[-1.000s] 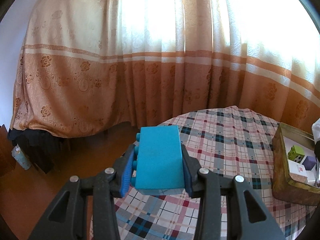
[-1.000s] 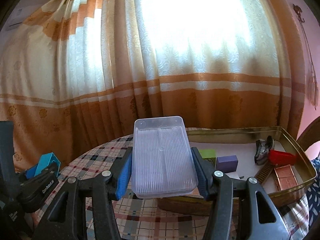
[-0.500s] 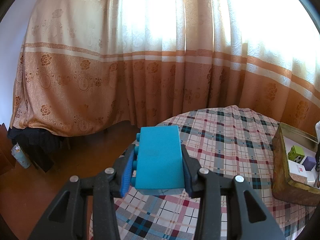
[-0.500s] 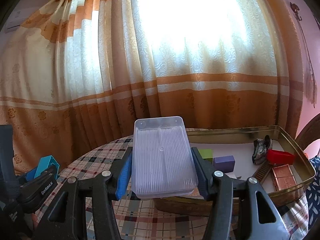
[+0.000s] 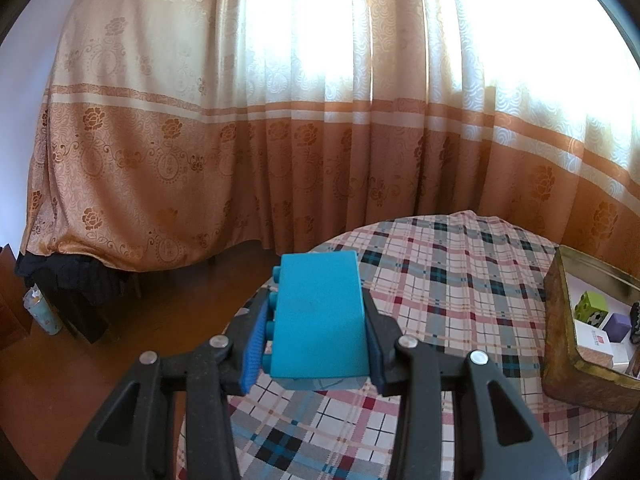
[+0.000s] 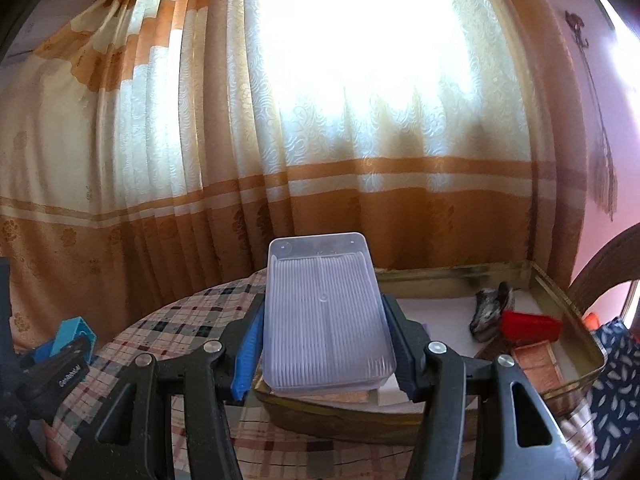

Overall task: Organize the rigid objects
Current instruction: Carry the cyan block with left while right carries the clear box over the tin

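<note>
My left gripper [image 5: 314, 320] is shut on a blue toy brick [image 5: 318, 316] and holds it above the left edge of the round plaid table [image 5: 440, 280]. My right gripper [image 6: 324, 320] is shut on a clear ribbed plastic box [image 6: 326, 316] and holds it over the near left corner of the gold metal tray [image 6: 576, 376]. The tray also shows at the right in the left wrist view [image 5: 556, 320]. The left gripper with the brick [image 6: 74, 332] shows at the far left of the right wrist view.
The tray holds a green cube [image 5: 592, 308], a purple block [image 5: 618, 326], a white box [image 5: 596, 344], a red container [image 6: 530, 326], a copper-coloured box [image 6: 536, 364] and a dark metal object [image 6: 490, 308]. Orange curtains [image 5: 280, 140] hang behind the table. A wooden floor [image 5: 48, 380] lies to the left.
My right gripper has moved forward with the clear box, now over the tray's near corner, hiding the green and purple blocks. My left gripper has barely moved.
</note>
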Motion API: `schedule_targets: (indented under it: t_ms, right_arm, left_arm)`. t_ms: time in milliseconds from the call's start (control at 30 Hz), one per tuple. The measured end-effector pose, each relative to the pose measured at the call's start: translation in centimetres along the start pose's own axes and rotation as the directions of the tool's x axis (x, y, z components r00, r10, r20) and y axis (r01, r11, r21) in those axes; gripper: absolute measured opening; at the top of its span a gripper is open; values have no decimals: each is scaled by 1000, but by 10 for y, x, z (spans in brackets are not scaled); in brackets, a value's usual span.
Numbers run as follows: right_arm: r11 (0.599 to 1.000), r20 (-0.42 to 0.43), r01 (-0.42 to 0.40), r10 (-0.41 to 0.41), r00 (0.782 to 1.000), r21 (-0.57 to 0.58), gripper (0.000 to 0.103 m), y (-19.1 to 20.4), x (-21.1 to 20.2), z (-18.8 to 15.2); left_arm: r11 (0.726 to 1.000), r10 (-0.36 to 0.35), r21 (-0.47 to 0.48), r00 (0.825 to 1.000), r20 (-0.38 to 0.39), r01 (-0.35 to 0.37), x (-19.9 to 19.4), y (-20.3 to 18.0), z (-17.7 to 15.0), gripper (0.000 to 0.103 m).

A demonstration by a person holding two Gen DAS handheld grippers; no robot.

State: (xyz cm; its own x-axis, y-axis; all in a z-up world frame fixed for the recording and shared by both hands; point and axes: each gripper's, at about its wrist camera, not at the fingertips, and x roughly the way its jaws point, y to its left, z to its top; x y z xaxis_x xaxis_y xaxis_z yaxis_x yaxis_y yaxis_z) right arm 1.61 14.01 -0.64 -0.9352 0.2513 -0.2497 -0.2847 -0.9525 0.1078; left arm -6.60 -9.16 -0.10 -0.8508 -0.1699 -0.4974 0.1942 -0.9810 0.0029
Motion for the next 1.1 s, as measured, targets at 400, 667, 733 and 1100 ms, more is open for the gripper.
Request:
schedule_targets:
  t_ms: [400, 667, 733, 1100]
  right_arm:
    - [998, 21, 53, -53, 998, 23, 58, -30, -4, 7]
    - [995, 37, 89, -90, 995, 35, 58, -51, -5, 13]
    - [995, 41, 96, -98, 994, 35, 58, -54, -7, 13]
    - [988, 51, 148, -150, 987, 32, 58, -77, -9, 20]
  left_arm:
    - [999, 12, 40, 1000, 26, -13, -11, -15, -2, 42]
    - [999, -28, 18, 1000, 4, 28, -15, -25, -4, 42]
    - [999, -38, 28, 999, 15, 38, -17, -30, -5, 42]
    - [993, -117, 34, 993, -4, 117, -23, -51, -6, 42]
